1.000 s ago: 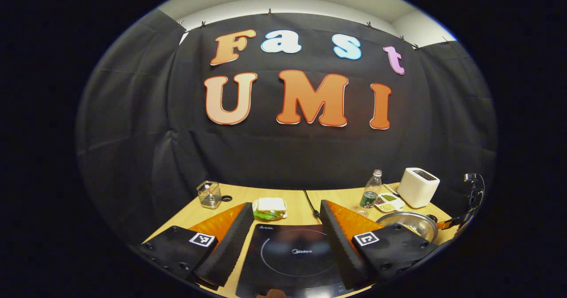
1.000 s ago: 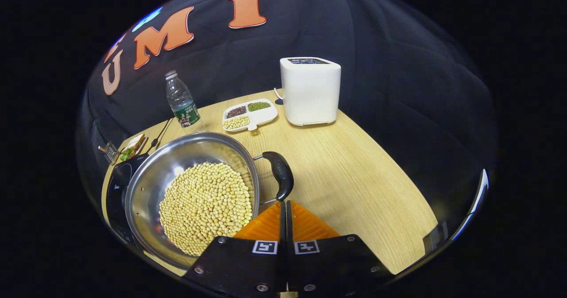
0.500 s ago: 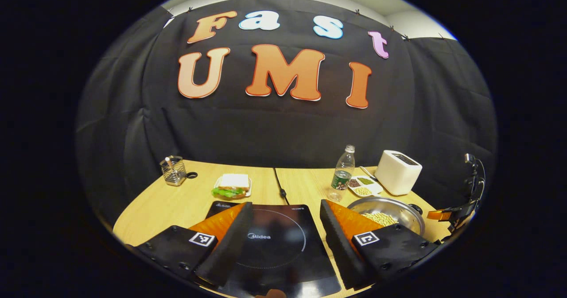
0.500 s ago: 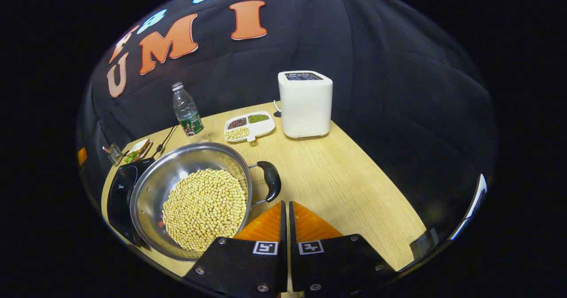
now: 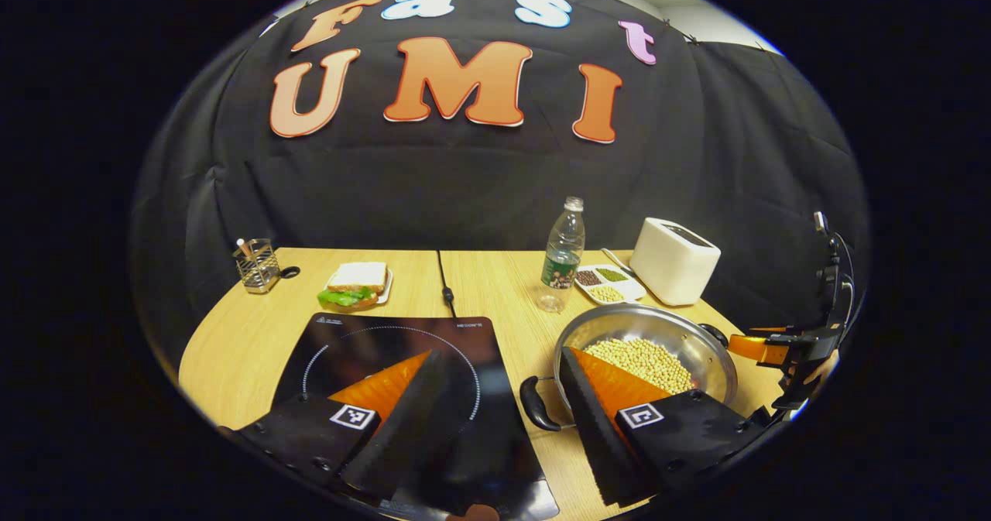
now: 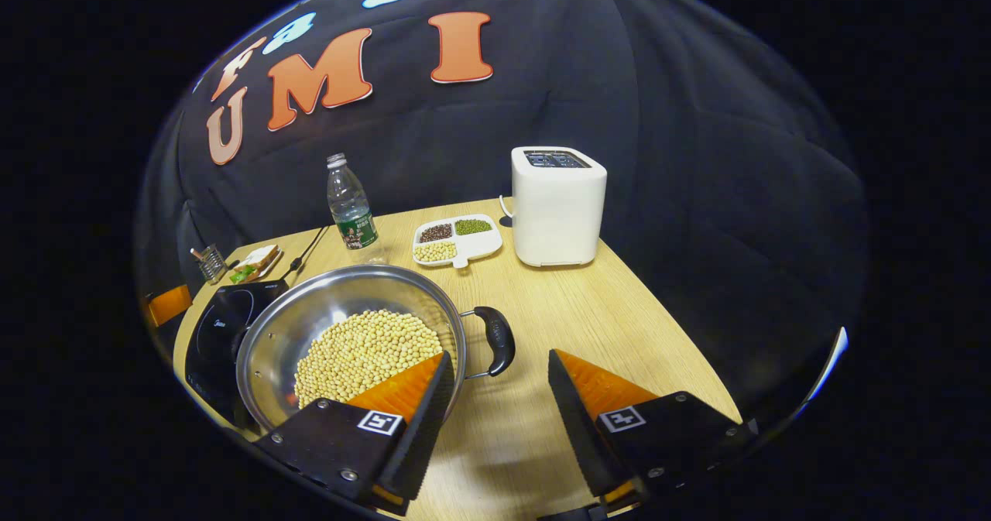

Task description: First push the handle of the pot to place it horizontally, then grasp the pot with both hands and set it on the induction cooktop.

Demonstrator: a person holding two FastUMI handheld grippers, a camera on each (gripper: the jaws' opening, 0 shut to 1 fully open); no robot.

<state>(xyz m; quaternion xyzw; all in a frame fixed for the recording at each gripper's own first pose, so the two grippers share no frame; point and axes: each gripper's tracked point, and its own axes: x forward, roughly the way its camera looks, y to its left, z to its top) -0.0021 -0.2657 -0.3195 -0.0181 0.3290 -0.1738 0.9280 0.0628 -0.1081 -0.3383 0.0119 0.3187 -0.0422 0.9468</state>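
In the left gripper view, the left gripper (image 5: 499, 358) hangs with its jaws spread wide and released, holding nothing. One finger lies over the black induction cooktop (image 5: 387, 343) at lower left of the frame, the other over the near rim of the pot (image 5: 658, 334) at lower right. The pot, a steel pan filled with pale beans, sits on the bench (image 5: 255, 327) just beside the cooktop's right edge. Its near black handle (image 5: 533, 405) shows in the gap between the two fingers. At the far right edge of this frame the other gripper appears, small, beyond the pot.

In the right gripper view, the right gripper (image 6: 495, 366) also has its jaws released and apart, grasping nothing. The pot's other handle (image 6: 499, 339) sits just above the gap between them, at frame centre. A water bottle (image 6: 350, 205), a divided dish (image 6: 457, 239) and a white toaster (image 6: 559, 205) stand behind the pot.
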